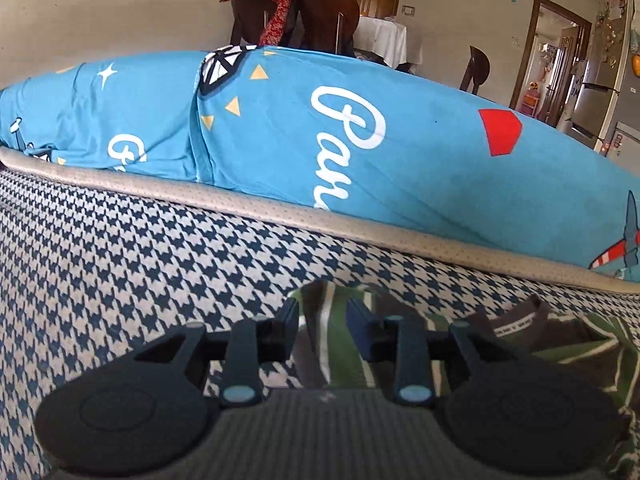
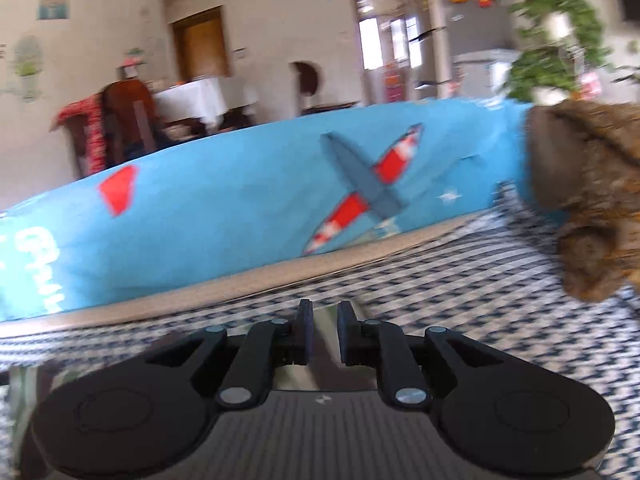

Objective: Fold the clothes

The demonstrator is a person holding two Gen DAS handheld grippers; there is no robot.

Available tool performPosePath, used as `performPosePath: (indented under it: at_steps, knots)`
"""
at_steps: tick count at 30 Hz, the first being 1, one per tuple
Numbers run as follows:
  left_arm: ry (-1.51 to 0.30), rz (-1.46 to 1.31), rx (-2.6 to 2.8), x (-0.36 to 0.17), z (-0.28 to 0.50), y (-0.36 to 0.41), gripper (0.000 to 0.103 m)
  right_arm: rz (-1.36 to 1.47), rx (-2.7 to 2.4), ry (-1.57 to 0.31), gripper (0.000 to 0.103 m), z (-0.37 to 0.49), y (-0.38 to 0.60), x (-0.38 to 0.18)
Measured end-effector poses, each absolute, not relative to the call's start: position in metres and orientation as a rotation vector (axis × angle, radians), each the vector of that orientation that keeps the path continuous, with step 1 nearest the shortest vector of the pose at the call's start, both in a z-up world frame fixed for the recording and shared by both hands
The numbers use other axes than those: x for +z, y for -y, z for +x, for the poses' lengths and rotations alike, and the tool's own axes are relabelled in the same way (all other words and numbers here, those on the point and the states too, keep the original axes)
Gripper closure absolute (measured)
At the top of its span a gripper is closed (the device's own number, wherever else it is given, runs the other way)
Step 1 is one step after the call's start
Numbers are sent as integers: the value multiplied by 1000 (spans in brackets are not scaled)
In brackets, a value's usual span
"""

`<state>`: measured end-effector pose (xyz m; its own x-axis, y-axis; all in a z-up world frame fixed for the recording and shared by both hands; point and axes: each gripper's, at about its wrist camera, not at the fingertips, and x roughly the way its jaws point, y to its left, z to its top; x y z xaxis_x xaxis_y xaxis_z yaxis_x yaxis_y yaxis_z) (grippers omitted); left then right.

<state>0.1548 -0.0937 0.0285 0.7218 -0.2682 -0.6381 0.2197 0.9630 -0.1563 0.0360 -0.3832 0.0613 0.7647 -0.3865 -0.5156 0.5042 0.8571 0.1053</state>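
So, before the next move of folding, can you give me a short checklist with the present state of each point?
1. Left gripper has striped garment between its fingers: ok, the jaws stand apart with cloth in the gap.
2. Left grip closed: not ok, open.
3. Right gripper on cloth: cannot tell, the picture is blurred; a narrow gap remains.
4. Collar located: ok, right of the left gripper.
5. Plush toy away from the garment: ok, far right.
6. Blue pillow behind the work area: ok.

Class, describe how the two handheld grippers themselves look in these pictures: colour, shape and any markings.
Both the left gripper and right gripper are black, with two flat fingers on linked bars joined by silver rivets, round discs at each side, and a ribbed grey body bearing a small white mark.
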Motion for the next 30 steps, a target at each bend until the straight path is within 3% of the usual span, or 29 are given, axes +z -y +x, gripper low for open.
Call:
performPosePath:
  at_steps: [4, 10, 16, 29, 30]
  knots:
    - [-752, -66, -334, 26, 146, 103, 64, 244, -357, -553, 87, 46, 366, 55]
    - [-767, -3, -400, 23, 129, 119, 47, 221, -290, -614, 76, 57, 346, 45]
    - [-777, 49, -450, 16, 110, 133, 31, 269, -291, -675, 74, 58, 345, 37]
    - [-749, 236, -571, -4, 73, 180, 20, 320, -314, -691, 70, 53, 350, 36]
    - [-756, 245, -570, -7, 73, 182, 16, 321, -312, -702, 69, 53, 350, 35]
